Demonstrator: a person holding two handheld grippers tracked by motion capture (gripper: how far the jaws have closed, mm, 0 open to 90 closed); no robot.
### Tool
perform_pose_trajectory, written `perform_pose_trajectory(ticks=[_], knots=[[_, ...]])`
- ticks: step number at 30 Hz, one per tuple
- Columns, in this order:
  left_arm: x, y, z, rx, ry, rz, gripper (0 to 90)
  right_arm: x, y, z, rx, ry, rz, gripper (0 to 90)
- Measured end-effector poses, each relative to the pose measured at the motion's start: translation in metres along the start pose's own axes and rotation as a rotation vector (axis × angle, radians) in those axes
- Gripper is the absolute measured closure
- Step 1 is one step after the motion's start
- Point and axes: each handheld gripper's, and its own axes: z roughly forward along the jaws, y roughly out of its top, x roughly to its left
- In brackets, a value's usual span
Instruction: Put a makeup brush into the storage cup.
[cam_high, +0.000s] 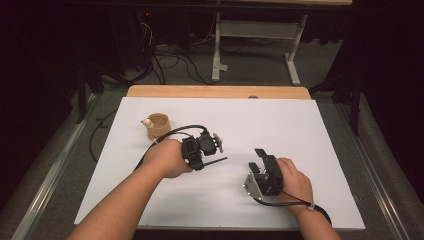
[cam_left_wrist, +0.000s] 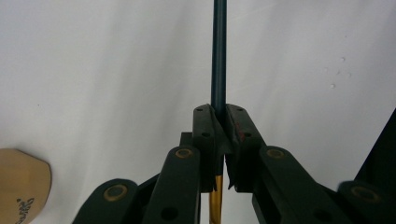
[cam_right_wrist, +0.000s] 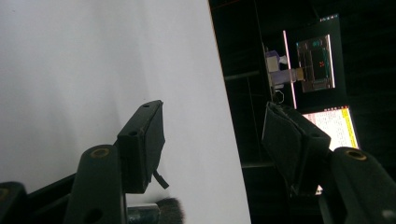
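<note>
High view: two hand-held grippers, left (cam_high: 216, 151) clamping one brush (cam_left_wrist: 218, 56).

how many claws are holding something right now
1: the left claw is clamped on a thin dark pen. The right claw, open, has nothing between its pads.

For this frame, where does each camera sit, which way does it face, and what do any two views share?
High view: above the person's side, looking forward and down on the white table; both forearms, left gripper and right gripper show.
Left gripper view: on the left gripper, looking along jaws clamped on a dark thin stick.
Right gripper view: on the right gripper, jaws apart, facing the table edge and lit screens.
Shared: high and left gripper views show the stick and paper cup.
</note>
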Motion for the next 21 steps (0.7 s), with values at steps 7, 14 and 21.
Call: perform_pose_trajectory(ticks=[7,14,21], knots=[[-0.002,0.005,0.002,0.003,-0.001,0.012,82.9,0.004,0.004,-0.001,-0.024,0.019,-0.044,47.1],[-0.004,0.009,0.006,0.005,0.000,0.018,82.9,0.007,0.009,0.000,-0.036,0.017,-0.108,50.7],[-0.006,0.015,0.011,0.006,-0.005,0.020,82.9,0.008,0.009,0.001,-0.030,0.020,-0.117,55.1]])
